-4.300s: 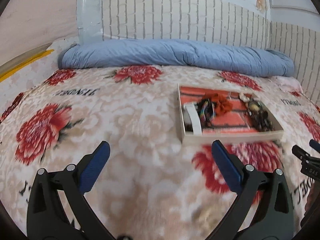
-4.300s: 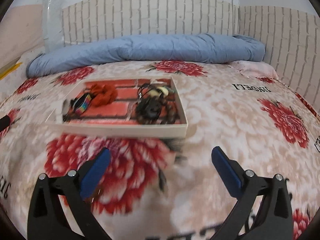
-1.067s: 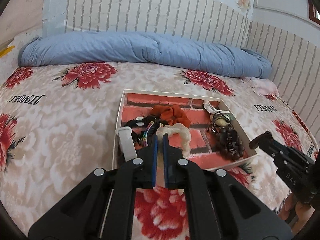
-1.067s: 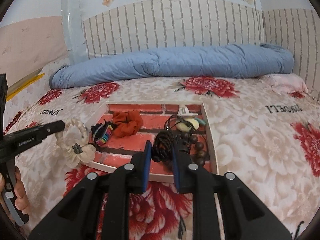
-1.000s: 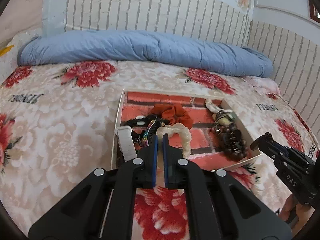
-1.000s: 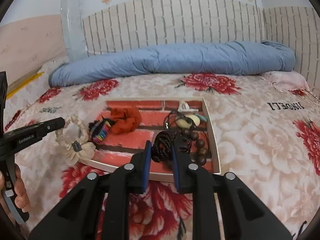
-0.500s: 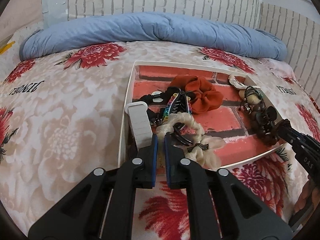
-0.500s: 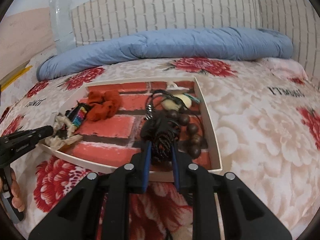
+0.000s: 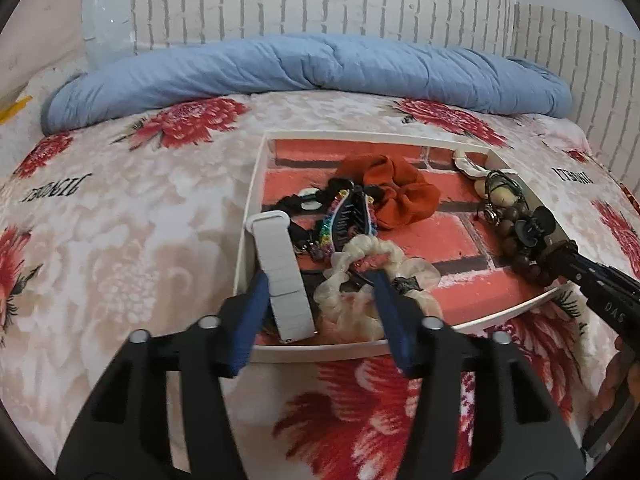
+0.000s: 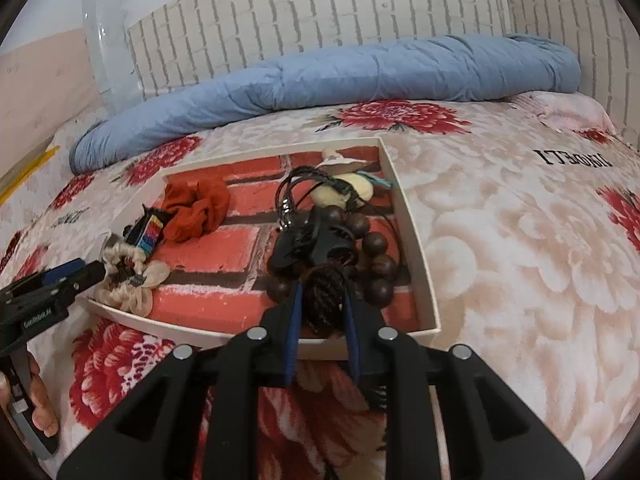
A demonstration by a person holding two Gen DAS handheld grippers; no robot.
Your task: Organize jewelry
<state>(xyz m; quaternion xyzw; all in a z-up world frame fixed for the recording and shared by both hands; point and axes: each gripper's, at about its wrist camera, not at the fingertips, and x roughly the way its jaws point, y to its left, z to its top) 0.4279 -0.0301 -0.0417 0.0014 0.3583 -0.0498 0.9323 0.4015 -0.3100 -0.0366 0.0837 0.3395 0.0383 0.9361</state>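
Lying on the bed, one white tray (image 9: 248, 216) holds two scrunchies: a cream scrunchie (image 9: 360, 280) near left, an orange scrunchie (image 9: 400, 192) farther. One white watch strap (image 9: 282, 276) runs near-to-far. The left hand-held gripper (image 9: 320, 320) is spread open; the right hand-held gripper (image 10: 320, 312) clamps one black braided cord (image 10: 324, 296).

— What's under my grippers?
— My bed (image 9: 120, 240), spread with a cream blanket printed with red flowers.
— And lying on it?
— A shallow white tray (image 9: 250, 200) near me, and a rolled blue quilt (image 9: 304, 64) along the far edge by the wall.
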